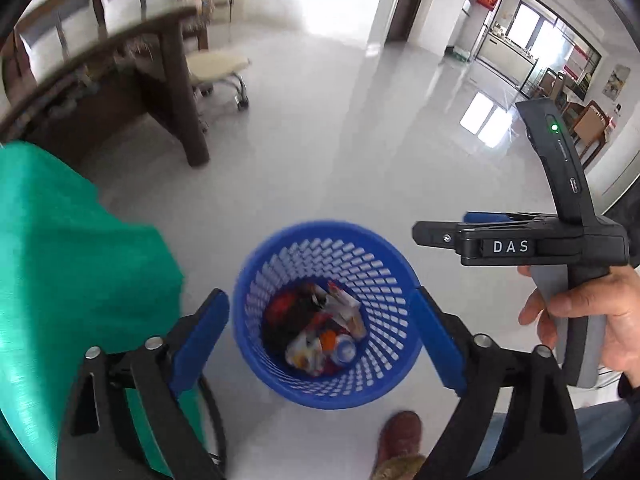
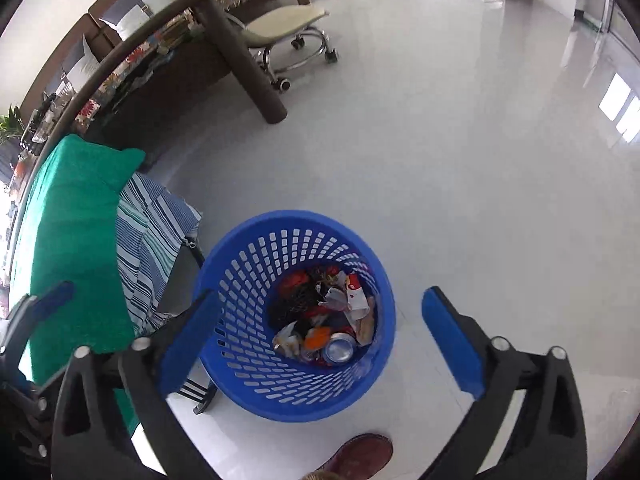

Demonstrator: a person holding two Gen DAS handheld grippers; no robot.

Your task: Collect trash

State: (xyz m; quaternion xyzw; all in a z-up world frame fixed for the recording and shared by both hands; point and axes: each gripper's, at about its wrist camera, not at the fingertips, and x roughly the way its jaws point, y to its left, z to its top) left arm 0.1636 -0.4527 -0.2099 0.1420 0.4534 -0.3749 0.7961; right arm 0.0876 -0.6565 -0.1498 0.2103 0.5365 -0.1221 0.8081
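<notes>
A blue mesh trash basket [image 1: 276,280] stands on the pale floor, seen from above in both views [image 2: 240,280]. It holds mixed trash [image 1: 320,328]: wrappers, a can [image 2: 340,348], dark scraps. My left gripper [image 1: 320,336] is open and empty, hovering over the basket. My right gripper [image 2: 320,332] is open and empty above the basket too; its body also shows in the left wrist view [image 1: 516,244], held in a hand at the right. The left gripper's blue fingertip [image 2: 54,294] shows at the far left of the right wrist view.
A green cloth-covered surface [image 2: 72,216] with a striped cloth [image 2: 148,232] is left of the basket. A dark wooden table leg [image 2: 248,64] and a wheeled stool [image 2: 288,24] stand beyond. A red-brown shoe [image 2: 360,456] is just before the basket.
</notes>
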